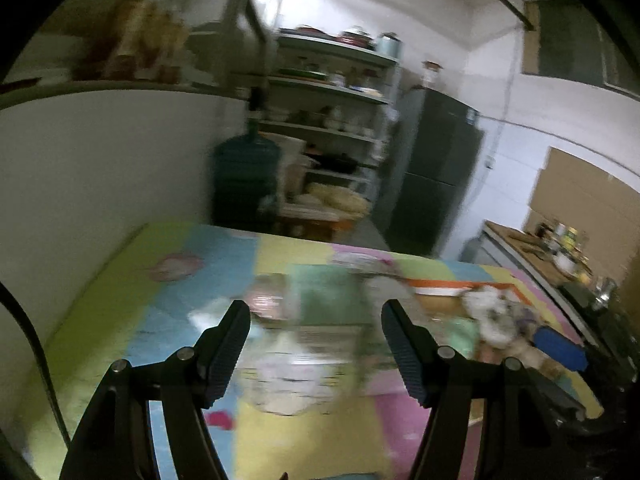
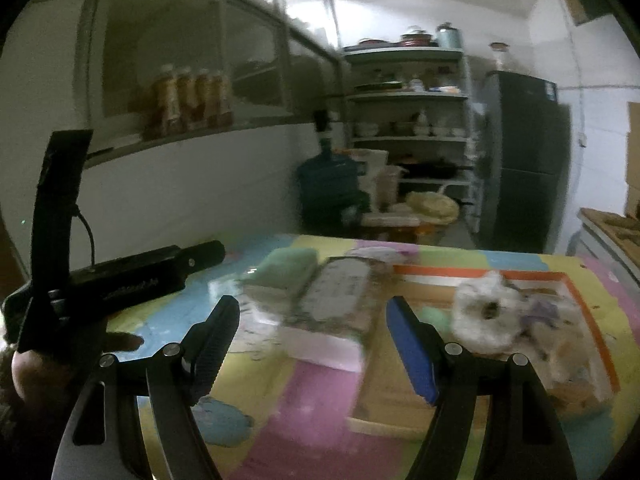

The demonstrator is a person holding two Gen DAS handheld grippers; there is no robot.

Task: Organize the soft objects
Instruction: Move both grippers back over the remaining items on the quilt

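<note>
a: are either fingers holding anything?
b: no. left gripper (image 1: 316,344) and right gripper (image 2: 312,340) both gape wide, empty, above the desk (image 2: 312,400).
a: the soft things?
b: fluffy white toy (image 2: 486,314) sits in the orange-rimmed tray (image 2: 592,320), probably the collecting spot; green sponge (image 2: 286,270) waits outside.

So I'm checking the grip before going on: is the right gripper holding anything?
No, the right gripper is open with nothing between its fingers.
</note>
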